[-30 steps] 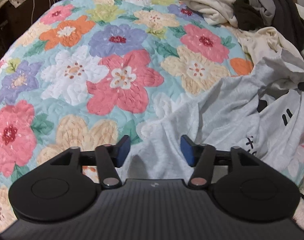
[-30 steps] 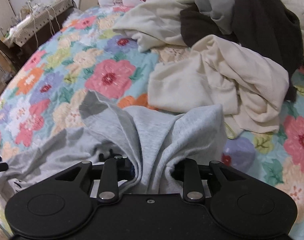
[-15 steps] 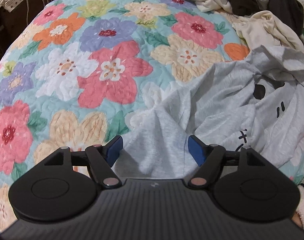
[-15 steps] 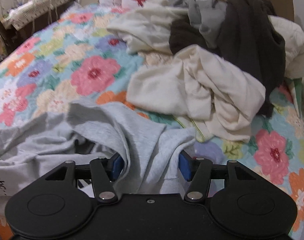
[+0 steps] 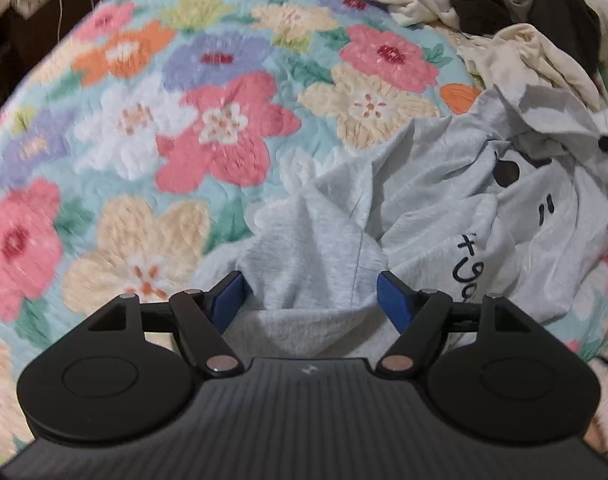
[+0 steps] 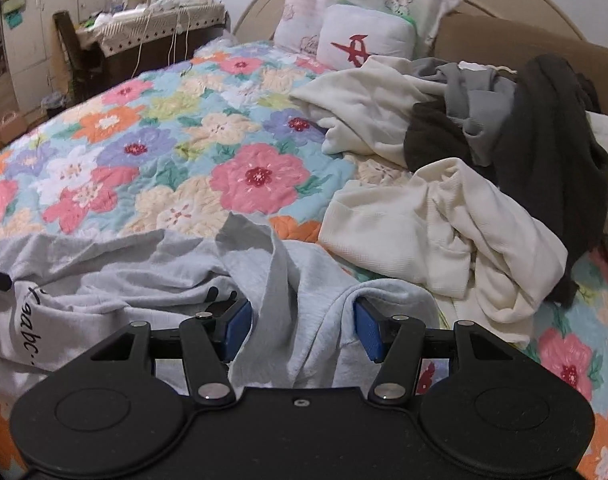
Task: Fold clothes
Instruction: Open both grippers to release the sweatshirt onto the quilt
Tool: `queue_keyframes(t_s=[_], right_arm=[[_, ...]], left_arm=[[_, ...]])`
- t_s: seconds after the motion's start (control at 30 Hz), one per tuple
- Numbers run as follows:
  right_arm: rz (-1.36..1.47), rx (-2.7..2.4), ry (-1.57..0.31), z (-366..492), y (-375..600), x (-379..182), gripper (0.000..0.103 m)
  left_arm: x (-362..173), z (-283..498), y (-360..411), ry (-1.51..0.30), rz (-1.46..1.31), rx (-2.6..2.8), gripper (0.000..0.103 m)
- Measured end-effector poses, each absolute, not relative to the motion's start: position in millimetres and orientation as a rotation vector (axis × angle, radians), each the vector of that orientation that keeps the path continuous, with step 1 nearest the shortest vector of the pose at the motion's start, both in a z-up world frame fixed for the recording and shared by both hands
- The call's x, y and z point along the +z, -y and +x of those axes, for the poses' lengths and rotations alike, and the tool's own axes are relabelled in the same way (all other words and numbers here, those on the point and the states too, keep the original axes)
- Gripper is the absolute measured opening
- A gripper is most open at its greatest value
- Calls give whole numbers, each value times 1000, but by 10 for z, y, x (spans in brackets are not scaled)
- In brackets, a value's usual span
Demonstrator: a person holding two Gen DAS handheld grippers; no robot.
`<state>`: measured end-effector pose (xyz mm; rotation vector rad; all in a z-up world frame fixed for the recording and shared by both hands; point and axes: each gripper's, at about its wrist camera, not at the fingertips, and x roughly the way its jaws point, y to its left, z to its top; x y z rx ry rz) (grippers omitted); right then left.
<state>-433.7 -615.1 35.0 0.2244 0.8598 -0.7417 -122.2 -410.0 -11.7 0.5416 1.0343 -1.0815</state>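
Observation:
A light grey sweatshirt [image 5: 444, 208] with black print lies crumpled on the flowered quilt [image 5: 208, 128]. My left gripper [image 5: 310, 300] is open, its blue pads on either side of a raised fold of the grey cloth. In the right wrist view the same sweatshirt [image 6: 144, 272] spreads to the left. My right gripper [image 6: 302, 328] is open too, with a bunched ridge of grey cloth standing between its blue pads.
A pile of cream [image 6: 436, 232], dark brown [image 6: 544, 152] and grey clothes lies at the right of the bed. Pillows [image 6: 364, 36] lean on the headboard. A cluttered side table [image 6: 144, 28] stands beyond the left edge of the bed.
Both grippers have opened wider. The right one let go of the grey cloth and pulled back and up. The left one moved in over a fold of the sweatshirt.

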Motion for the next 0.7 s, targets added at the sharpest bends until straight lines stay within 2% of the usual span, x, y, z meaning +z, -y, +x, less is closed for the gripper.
queue_keyframes(t_s=[0.1,0.33,0.57,0.63,0.67,0.7], right_arm=[[184,-765,-897,-4313,6051,426,61],[226,-762,-862,-4499,6007,650,61],[170,-656,-934,-4219,5916,415,62],[154,-639,-953,-4103,5933,320,71],[146,-642,-962,-4044,5949,272,79],[135,-650,-973,-3986,5962,225,82]], left_arm=[[-187,-1191,4145,-1055,539,-1070,80],[-162,-1164,4130,-1039,524,-1041,80],[-204,-1125,4142,-1030,552,-999,83],[-257,-1115,4185,-1034,568,-989,91],[-288,-1110,4211,-1036,578,-983,92],[-320,-1107,4232,-1039,583,-977,92]])
